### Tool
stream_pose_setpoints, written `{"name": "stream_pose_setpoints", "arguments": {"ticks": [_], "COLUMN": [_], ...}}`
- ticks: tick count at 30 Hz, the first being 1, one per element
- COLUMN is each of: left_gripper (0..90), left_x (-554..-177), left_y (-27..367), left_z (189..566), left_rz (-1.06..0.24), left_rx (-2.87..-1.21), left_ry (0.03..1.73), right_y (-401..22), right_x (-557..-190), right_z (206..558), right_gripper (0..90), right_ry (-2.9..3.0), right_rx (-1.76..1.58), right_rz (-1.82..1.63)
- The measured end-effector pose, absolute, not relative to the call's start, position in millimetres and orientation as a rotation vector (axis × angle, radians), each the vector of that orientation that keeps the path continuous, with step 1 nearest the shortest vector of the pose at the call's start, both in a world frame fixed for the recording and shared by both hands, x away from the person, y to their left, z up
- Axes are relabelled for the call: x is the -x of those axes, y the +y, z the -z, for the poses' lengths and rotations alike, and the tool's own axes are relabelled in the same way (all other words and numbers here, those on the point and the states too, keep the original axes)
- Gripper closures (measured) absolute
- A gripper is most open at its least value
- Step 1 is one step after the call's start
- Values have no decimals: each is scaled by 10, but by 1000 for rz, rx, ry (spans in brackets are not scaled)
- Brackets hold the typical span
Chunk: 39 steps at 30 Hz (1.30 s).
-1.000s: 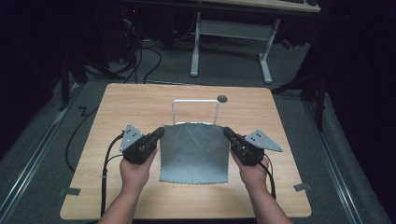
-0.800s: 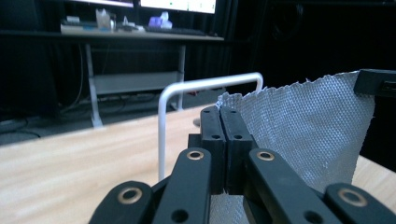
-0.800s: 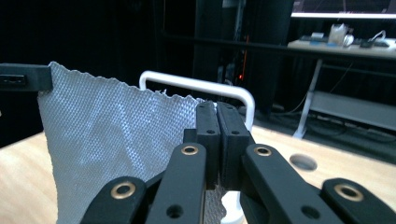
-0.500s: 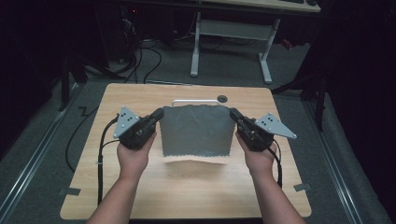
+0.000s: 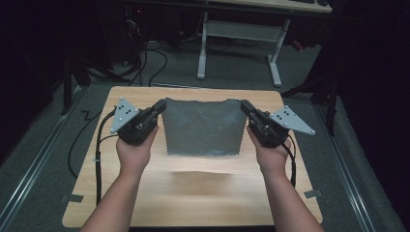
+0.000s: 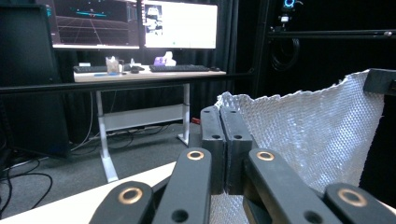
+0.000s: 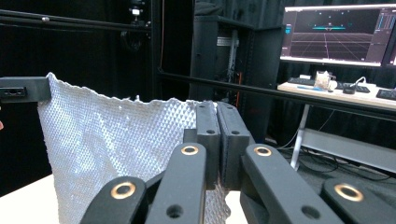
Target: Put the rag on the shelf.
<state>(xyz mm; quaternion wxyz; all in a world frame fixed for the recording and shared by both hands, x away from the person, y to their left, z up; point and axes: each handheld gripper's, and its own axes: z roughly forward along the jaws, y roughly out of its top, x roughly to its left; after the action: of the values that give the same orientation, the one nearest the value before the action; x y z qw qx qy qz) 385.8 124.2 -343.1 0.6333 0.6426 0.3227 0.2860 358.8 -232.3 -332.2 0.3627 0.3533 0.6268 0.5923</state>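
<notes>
A grey textured cloth (image 5: 202,126) hangs stretched in the air above the wooden table (image 5: 193,193), held by its two top corners. My left gripper (image 5: 159,107) is shut on the top left corner; my right gripper (image 5: 244,106) is shut on the top right corner. In the left gripper view the jaws of my left gripper (image 6: 226,116) are pressed together on the cloth (image 6: 308,135), which spreads right to the other gripper's jaw (image 6: 379,80). In the right gripper view my right gripper (image 7: 216,112) pinches the cloth (image 7: 112,144), which runs left to the other gripper's jaw (image 7: 23,89).
The table's front half lies bare under the cloth's shadow (image 5: 198,178). Behind the table stands a white-legged desk (image 5: 237,43) with cables on the floor. A desk with monitors (image 6: 135,23) and keyboards appears in both gripper views.
Both grippers rose and moved away from me with the cloth. It went from lying flat on the table to hanging free above it, and now hides the white stand at the back.
</notes>
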Motion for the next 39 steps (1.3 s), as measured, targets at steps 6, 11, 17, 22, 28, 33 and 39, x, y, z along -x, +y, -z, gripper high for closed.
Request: {"name": "stream_pose_setpoints", "arguments": {"ticks": [6, 11, 17, 22, 28, 33, 39], "left_gripper": [900, 900, 900, 900, 900, 900, 900], "left_x": [-4066, -4281, -4547, -4761, -5007, -5219, -5384], "left_y": [1219, 1189, 1172, 1140, 1099, 1065, 1045], "left_z": [3432, 3398, 3380, 3333, 3337, 3471, 3774], "left_rz": [-665, -678, -701, -731, -777, -780, -703], "left_rx": [-1483, -1504, -1494, -1506, -1544, -1599, -1659], "left_ry": [743, 752, 773, 787, 788, 827, 887], "right_y": [-2330, -2342, -2304, -2281, -2290, -2261, -2248], "right_x": [-3764, -3993, -4232, -4459, -4765, -4992, -5198], "right_z": [3311, 3288, 3250, 3221, 3202, 3270, 3538], "right_gripper": [892, 893, 893, 893, 893, 893, 892], "right_ry": [1624, 1627, 1616, 1607, 1611, 1640, 1723], "right_rx": [-945, -995, -1011, -1015, -1060, -1090, -1140], "right_rz": [-1511, -1506, -1493, -1478, -1472, -1427, -1321]}}
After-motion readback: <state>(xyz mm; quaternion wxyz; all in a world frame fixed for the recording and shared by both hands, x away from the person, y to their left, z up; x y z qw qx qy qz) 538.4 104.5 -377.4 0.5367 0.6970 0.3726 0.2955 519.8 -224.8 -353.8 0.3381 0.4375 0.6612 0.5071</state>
